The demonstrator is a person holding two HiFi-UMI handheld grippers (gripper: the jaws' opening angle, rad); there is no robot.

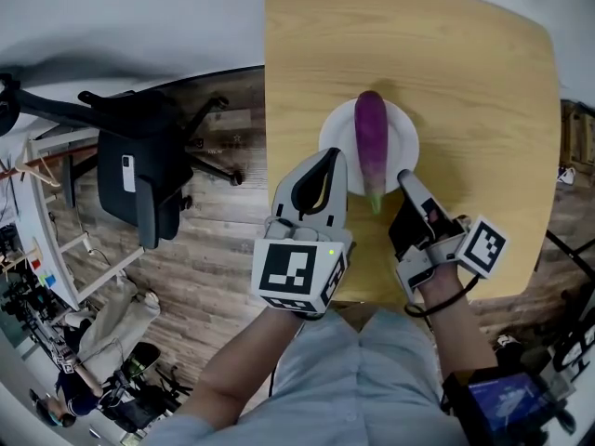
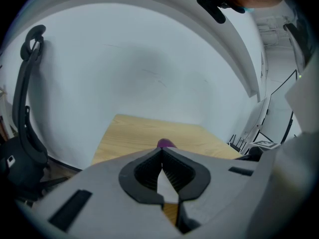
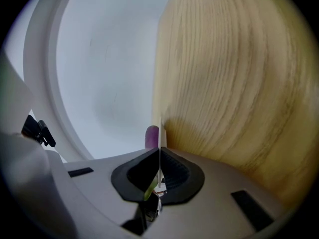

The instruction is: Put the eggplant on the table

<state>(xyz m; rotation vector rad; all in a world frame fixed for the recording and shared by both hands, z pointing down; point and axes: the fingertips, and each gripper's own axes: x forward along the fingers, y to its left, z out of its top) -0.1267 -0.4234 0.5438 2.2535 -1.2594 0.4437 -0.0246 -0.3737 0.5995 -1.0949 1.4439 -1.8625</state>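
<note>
Purple eggplant point(image 1: 371, 142) lies on white plate point(image 1: 335, 137) on bench point(image 1: 465, 82), long axis 12–6, stem at 6; left gripper point(image 1: 333, 161) at its 9, right gripper point(image 1: 406, 178) at its 3, approx equally near, both jaws closed, empty.

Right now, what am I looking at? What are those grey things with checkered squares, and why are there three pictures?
A person holds a grabbing tool in each hand: the left gripper and the right gripper. One picture comes from a camera on the person's head, looking down. The other two come from cameras riding on the tools. A purple eggplant lies on a white plate on the wooden table. Both tools' fingers are closed, holding nothing.
</note>
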